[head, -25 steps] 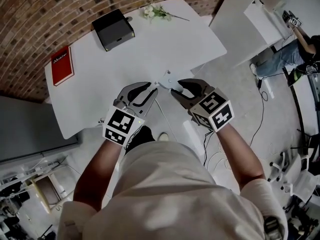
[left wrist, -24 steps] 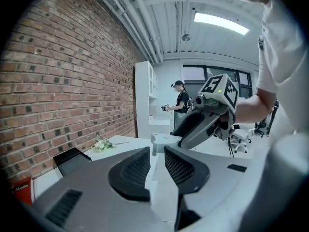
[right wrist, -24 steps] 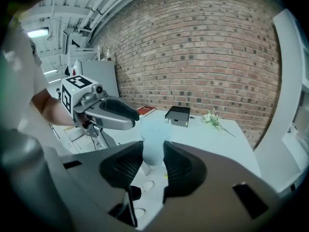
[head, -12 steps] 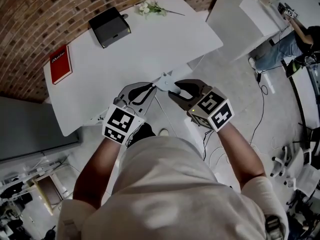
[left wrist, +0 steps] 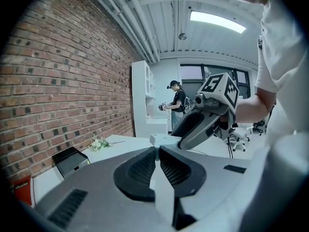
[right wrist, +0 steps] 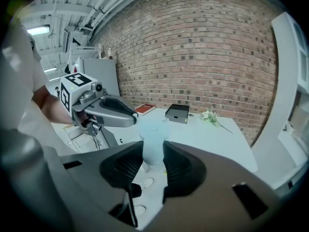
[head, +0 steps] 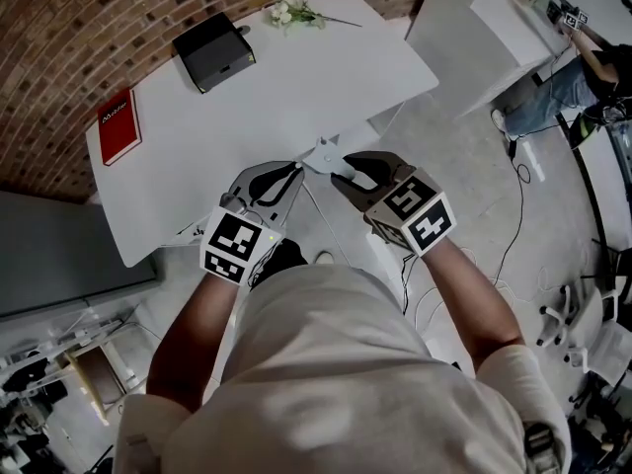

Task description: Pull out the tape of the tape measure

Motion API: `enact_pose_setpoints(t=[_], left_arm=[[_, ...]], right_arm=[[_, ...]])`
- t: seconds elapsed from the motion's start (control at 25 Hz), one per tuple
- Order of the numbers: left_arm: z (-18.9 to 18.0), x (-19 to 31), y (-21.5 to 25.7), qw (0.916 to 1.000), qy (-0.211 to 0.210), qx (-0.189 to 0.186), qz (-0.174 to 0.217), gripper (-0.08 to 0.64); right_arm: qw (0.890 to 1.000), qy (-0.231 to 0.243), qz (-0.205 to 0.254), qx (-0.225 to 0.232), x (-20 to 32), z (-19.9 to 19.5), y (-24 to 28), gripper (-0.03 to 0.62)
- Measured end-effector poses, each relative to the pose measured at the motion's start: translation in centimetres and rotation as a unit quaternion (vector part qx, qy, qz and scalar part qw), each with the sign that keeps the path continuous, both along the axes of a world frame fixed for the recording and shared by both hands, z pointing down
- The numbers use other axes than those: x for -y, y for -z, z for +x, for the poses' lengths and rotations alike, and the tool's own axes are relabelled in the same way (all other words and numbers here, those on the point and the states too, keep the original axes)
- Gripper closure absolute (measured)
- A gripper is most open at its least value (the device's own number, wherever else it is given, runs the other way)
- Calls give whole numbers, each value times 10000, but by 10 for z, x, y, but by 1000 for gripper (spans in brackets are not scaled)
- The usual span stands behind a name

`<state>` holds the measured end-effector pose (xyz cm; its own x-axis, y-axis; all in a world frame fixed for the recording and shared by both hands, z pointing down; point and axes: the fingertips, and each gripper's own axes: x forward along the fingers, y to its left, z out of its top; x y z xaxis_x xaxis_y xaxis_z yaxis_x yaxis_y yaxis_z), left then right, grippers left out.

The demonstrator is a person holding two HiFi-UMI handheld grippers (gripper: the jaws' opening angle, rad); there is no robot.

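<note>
Left tool (left wrist: 158, 151): jaws have just been closing, clamped on the white tape (left wrist: 162, 190).
Right tool (right wrist: 153, 146): clenched around the pale tape measure (right wrist: 153, 134) case.
Tape measure: held aloft between both tools, at the white counter's (head: 296, 77) near edge.
Beyond: red book (head: 118, 126), black box (head: 212, 52).

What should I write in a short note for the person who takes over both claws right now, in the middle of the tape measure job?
Left claw: its jaws have just closed, and it is shut on the white tape end.
Right claw: shut on the tape measure body, held in the air by the near edge of the white table.
Done: both grips are set, with the claws tip to tip.
Left to do: draw the claws apart so that the tape runs out. Hardly any tape is out yet.
</note>
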<state>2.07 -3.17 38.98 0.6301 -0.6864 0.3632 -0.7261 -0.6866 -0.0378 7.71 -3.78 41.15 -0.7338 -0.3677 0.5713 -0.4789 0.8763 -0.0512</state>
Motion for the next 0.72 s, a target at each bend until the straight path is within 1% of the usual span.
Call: enact_pose_setpoints(t=[0.16, 0.32, 0.56, 0.72], left_arm=[[-2, -4, -1, 10000, 11, -46, -66, 531], [-2, -7, -1, 9998, -29, -121, -148, 531], [-1, -10, 0, 9998, -72, -117, -172, 531], [-5, -13, -2, 9997, -33, -116, -198, 531]], right_arm=[[9996, -231, -133, 116, 8, 13, -1, 459], [9995, -243, -144, 105, 8, 15, -2, 459], [9995, -287, -130, 62, 8, 19, -5, 459], [9987, -470, -167, 86, 16, 29, -8, 459]])
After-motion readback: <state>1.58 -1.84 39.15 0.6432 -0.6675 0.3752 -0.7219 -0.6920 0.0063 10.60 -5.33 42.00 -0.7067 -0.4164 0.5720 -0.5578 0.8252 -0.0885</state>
